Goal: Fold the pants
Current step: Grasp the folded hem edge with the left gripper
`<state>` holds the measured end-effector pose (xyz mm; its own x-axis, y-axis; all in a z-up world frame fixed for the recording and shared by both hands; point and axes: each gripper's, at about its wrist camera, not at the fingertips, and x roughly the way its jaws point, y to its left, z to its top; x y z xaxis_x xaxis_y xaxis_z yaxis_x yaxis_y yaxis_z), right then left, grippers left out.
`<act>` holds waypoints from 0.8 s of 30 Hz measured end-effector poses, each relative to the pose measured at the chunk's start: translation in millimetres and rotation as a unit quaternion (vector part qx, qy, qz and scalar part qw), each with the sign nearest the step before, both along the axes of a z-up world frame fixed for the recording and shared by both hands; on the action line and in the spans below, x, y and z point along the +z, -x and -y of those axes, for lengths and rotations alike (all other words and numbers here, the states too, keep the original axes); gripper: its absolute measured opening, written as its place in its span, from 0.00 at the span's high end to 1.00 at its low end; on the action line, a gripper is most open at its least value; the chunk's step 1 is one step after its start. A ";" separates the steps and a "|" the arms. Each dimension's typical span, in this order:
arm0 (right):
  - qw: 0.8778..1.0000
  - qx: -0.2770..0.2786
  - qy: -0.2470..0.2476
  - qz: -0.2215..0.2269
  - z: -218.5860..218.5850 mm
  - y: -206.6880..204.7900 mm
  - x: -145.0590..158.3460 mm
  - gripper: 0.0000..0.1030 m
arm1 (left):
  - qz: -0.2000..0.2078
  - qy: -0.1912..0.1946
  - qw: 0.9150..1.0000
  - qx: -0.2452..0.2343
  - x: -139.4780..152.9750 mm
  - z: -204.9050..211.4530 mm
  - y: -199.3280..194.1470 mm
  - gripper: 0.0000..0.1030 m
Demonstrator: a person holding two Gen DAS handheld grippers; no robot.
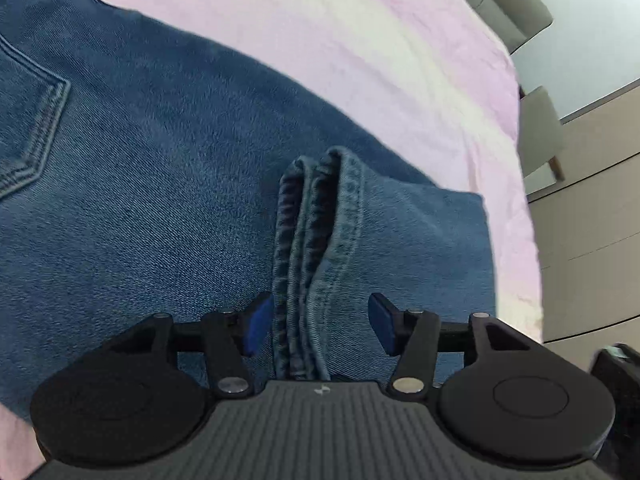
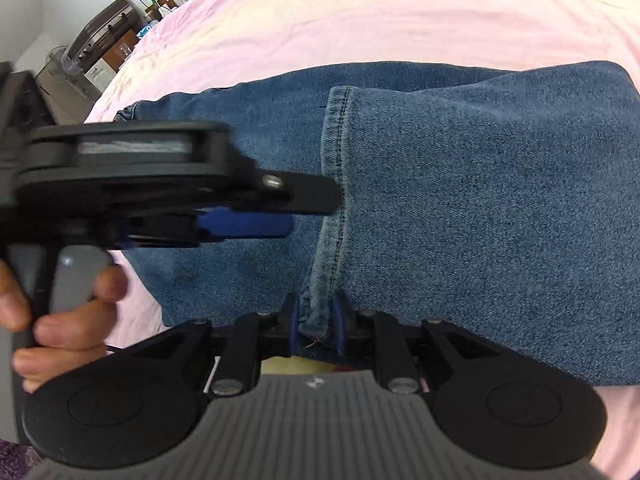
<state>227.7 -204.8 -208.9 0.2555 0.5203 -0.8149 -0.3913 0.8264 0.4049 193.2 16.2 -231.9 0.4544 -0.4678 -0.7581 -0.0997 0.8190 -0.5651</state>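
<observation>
- Ribbed grey housings and black linkages of the two hand-held grippers fill the bottom of both wrist views, with blue denim directly beyond them.
- Left gripper: its jaws stand apart, blue pads on either side of the doubled leg hems of the jeans. One pad sits just beside the hem stack and the other is clear of it, so nothing is pinched.
- Right gripper: its jaws are clamped on the stitched hem edge at the near corner of the folded-over leg.
- Faded blue denim jeans lie flat on a pink bed sheet. The legs are doubled back over the seat, so the hems rest on the upper part, not far from a back pocket.
- From the right wrist view the left gripper shows side-on and blurred above the denim, a person's hand around its grey handle.
- Handling, as I judge it: denim is soft but thick and fairly heavy, drapes rather than holds shape, and is not slippery. The stitched hems and side seams are the firmest places to grip, since several layers bunch there and a pinch catches them all.
- Risk: a grip on a single layer would let the lower leg slide and skew the fold.
</observation>
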 end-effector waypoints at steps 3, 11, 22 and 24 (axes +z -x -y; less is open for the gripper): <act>1.000 -0.002 -0.012 0.002 1.3 0.4 -3.8 0.86 | 0.009 -0.030 0.999 -0.007 -7.3 14.6 -4.5 0.39; 0.998 -0.015 -0.056 0.016 30.0 6.6 6.8 0.64 | 0.071 -0.098 0.992 -0.022 19.9 32.0 8.3 0.84; 0.988 -0.095 0.006 0.125 135.7 17.7 62.0 0.62 | 0.088 -0.136 0.985 -0.057 47.5 23.5 -26.1 0.85; 0.984 -0.114 0.031 0.133 149.7 4.4 61.1 0.75 | 0.055 -0.110 0.991 -0.046 23.4 14.2 -31.2 0.85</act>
